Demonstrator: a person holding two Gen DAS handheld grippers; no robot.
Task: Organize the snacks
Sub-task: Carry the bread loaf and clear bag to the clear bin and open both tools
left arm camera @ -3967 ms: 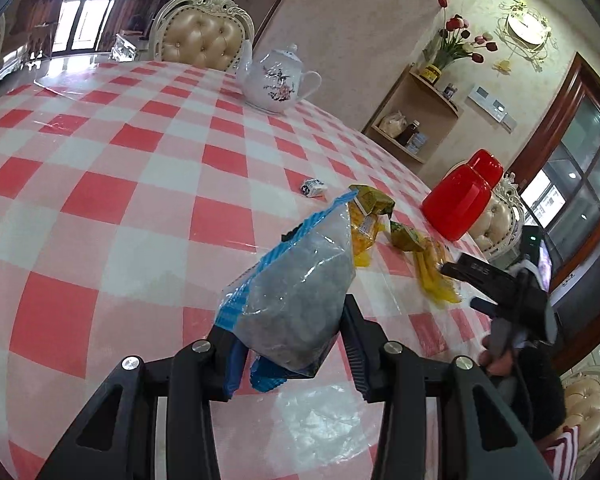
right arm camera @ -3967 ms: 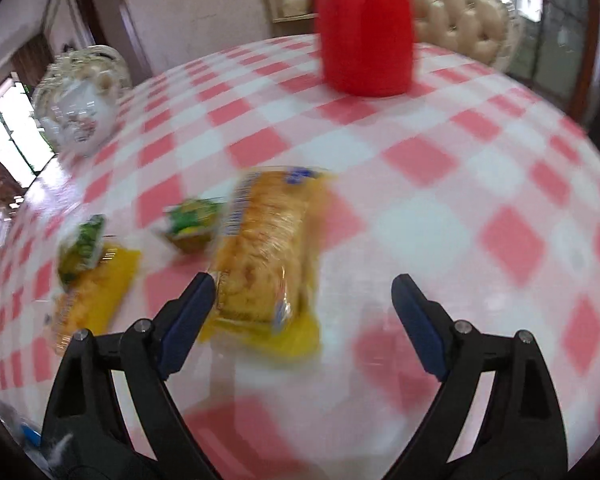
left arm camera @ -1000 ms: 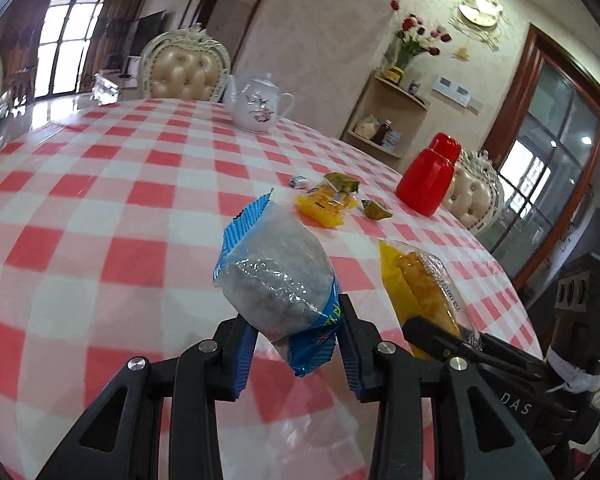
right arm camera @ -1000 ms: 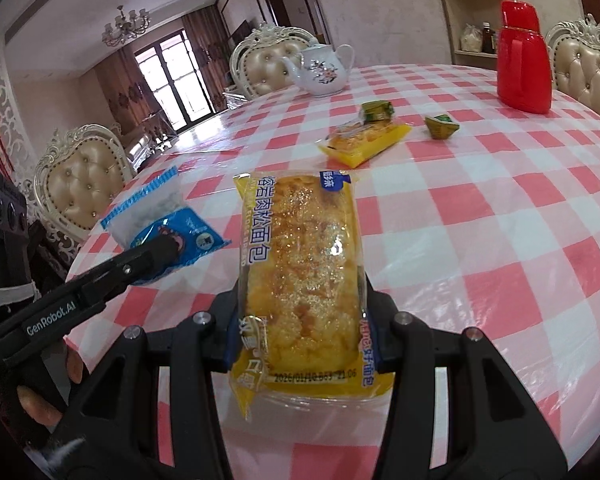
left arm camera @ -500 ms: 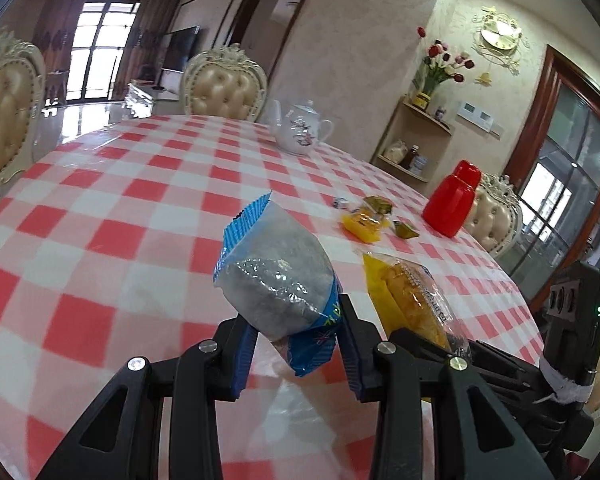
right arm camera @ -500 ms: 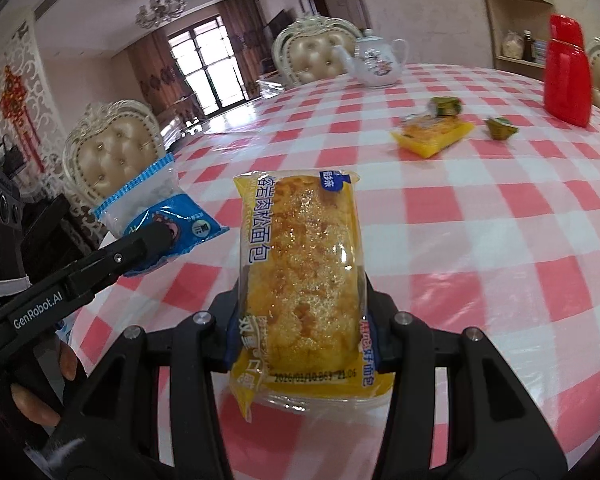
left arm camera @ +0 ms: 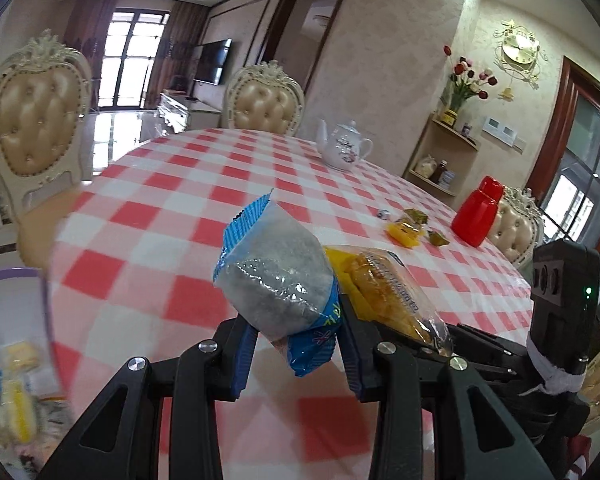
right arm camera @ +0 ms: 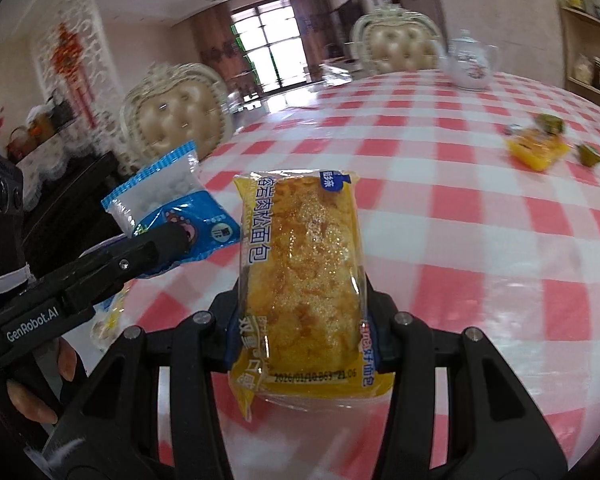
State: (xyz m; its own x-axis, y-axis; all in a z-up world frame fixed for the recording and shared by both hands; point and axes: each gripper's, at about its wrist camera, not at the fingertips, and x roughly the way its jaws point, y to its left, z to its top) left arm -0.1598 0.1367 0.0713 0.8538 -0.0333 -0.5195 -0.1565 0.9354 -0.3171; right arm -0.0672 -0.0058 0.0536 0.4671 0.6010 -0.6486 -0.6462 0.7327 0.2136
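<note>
My left gripper point(left arm camera: 296, 344) is shut on a blue and clear snack packet point(left arm camera: 276, 276), held above the near edge of the red-checked table point(left arm camera: 172, 216). The same packet point(right arm camera: 168, 204) shows at the left of the right wrist view. My right gripper point(right arm camera: 300, 328) is shut on a yellow wrapped bread point(right arm camera: 304, 272), also seen beside the left gripper as the bread point(left arm camera: 380, 288). A purple-rimmed container point(left arm camera: 16, 320) holding several snacks lies at the lower left, below table level. More snacks lie far across the table: a yellow pack point(left arm camera: 404, 232) and small green packets point(left arm camera: 438, 238).
A white teapot point(left arm camera: 344, 148) and a red jug point(left arm camera: 476, 212) stand at the far side of the table. Cream tufted chairs point(left arm camera: 36, 120) ring the table. A person's hand point(right arm camera: 40, 384) grips the left tool. A corner shelf point(left arm camera: 444, 160) lines the wall.
Both grippers have pulled back and swung left with their snacks still held. The table edge, a chair and the purple-rimmed container have come into view at the left.
</note>
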